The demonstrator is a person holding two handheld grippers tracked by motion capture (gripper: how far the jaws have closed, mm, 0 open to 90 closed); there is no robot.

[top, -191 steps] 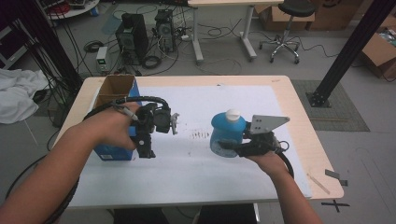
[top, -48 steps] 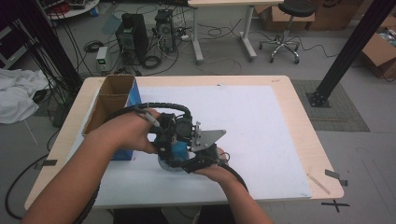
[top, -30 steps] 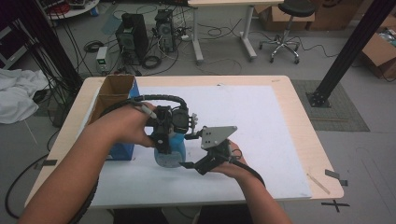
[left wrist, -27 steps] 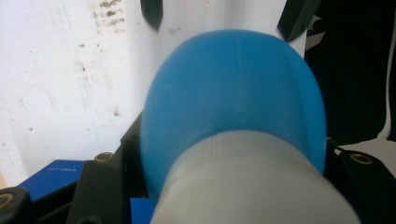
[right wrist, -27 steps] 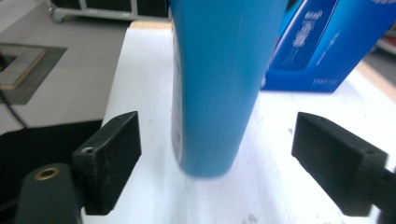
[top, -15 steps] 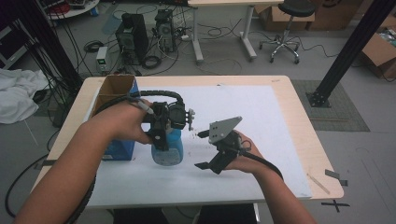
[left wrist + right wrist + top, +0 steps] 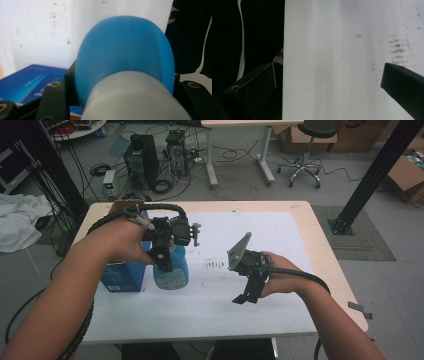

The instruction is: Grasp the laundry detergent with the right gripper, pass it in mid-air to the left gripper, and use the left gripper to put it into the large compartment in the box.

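Observation:
A blue plastic bottle (image 7: 174, 270) with a white cap hangs just above the white sheet, next to a blue box. My left gripper (image 7: 166, 254) is shut on its neck from above. In the left gripper view the bottle (image 7: 127, 50) bulges out between the jaws, with the white cap (image 7: 132, 100) nearest the camera. My right gripper (image 7: 247, 282) is off to the right of the bottle, above the sheet. Its jaws have just been opening, and nothing is between its fingertips (image 7: 254, 87).
An open blue box (image 7: 120, 276) stands at the table's left, touching or nearly touching the bottle. A white sheet (image 7: 280, 240) with dark smudges (image 7: 215, 265) covers the table. Computers, cables and a stool stand on the floor beyond.
My right gripper drew away from the bottle to the right and its jaws spread wide. My left gripper lifted the bottle a little, toward the box.

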